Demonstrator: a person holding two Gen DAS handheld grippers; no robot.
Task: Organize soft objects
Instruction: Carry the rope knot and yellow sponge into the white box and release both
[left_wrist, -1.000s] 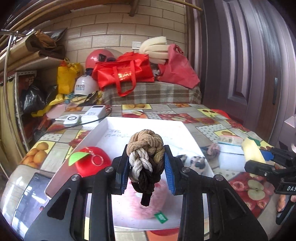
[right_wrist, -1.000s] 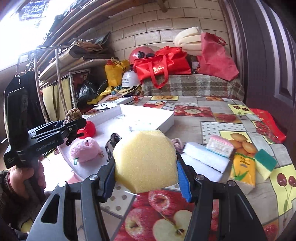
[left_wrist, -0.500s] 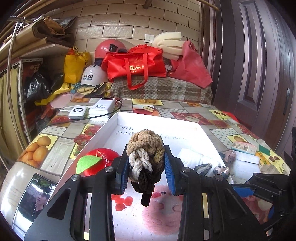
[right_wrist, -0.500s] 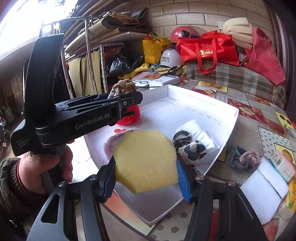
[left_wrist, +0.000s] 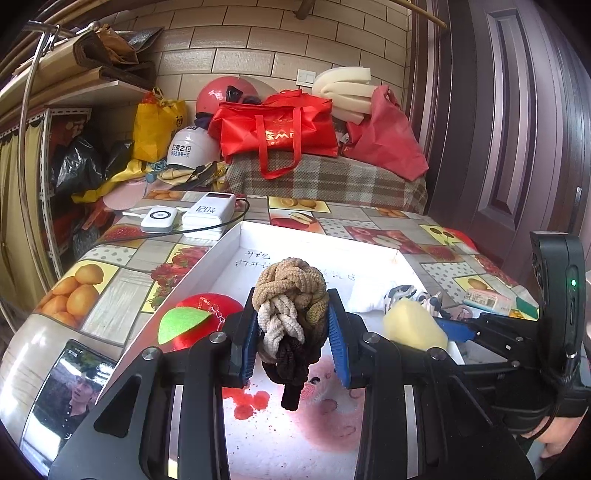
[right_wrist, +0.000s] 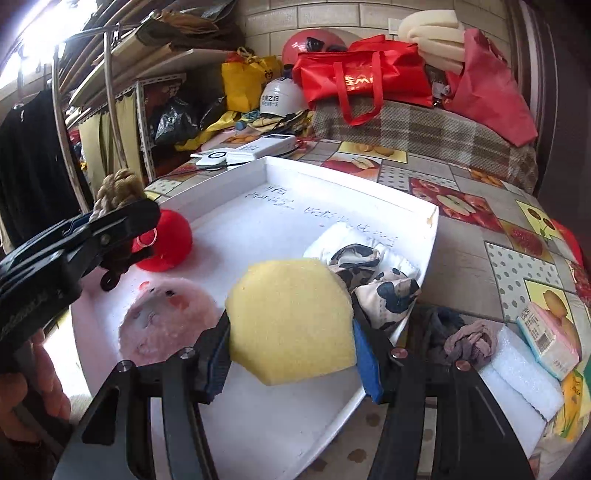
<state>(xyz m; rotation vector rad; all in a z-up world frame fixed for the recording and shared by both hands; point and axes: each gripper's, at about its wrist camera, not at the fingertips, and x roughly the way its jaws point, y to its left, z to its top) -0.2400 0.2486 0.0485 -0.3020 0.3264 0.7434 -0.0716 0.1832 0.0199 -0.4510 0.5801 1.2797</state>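
My left gripper (left_wrist: 293, 343) is shut on a knotted rope ball (left_wrist: 290, 295) of tan, cream and brown cord, held above the white tray (left_wrist: 236, 240). My right gripper (right_wrist: 291, 350) is shut on a yellow sponge (right_wrist: 291, 317), held over the tray's near right part (right_wrist: 424, 236). The sponge also shows at the right in the left wrist view (left_wrist: 412, 325). In the tray lie a red plush apple (right_wrist: 170, 240), a pink plush toy (right_wrist: 166, 317), a white cloth (right_wrist: 340, 236) and a cow-print fabric piece (right_wrist: 380, 284).
On the fruit-print tablecloth right of the tray lie a grey-purple knotted cloth (right_wrist: 469, 336), white foam blocks (right_wrist: 524, 376) and a tissue pack (right_wrist: 546, 336). A power bank (left_wrist: 210, 214) and charger with cable sit behind the tray. A phone (left_wrist: 70, 387) lies front left.
Both grippers have moved in over the tray from its right side. The right gripper with the sponge now hangs over the tray's near part, close to the left gripper. Both grips are unchanged.
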